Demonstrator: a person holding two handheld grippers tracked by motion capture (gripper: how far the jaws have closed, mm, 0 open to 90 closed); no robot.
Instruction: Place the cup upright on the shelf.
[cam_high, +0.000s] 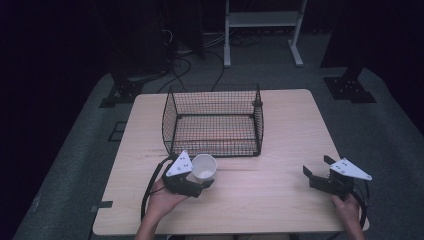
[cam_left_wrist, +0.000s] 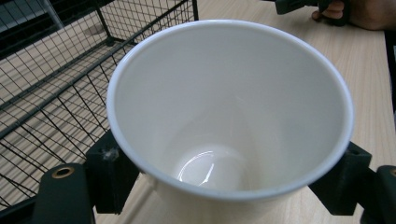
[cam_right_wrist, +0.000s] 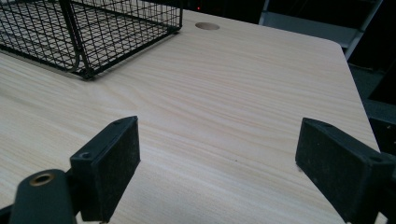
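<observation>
While the white cup (cam_high: 204, 168) is pinched between the black jaws of the left tool (cam_high: 200, 184), it is held just in front of the wire basket (cam_high: 212, 122), near the basket's front wall. In the left gripper view the cup (cam_left_wrist: 229, 107) is seen mouth-up and empty, with a pad pressed against each side below the rim and the basket's mesh (cam_left_wrist: 51, 84) close beside it. The right tool (cam_high: 320, 175) is kept well apart at the right side of the surface (cam_high: 280, 200), its jaws spread wide with nothing between them; in the right gripper view bare wood (cam_right_wrist: 224, 116) is seen between the two pads (cam_right_wrist: 109, 163).

The step in hand is judged to be the carrying of the gripped cup toward the basket. For the next move, the cup would need to be raised above the front wall's top wire, brought over the basket floor, lowered and released upright. A knock of the cup's base against the wire is to be avoided.
</observation>
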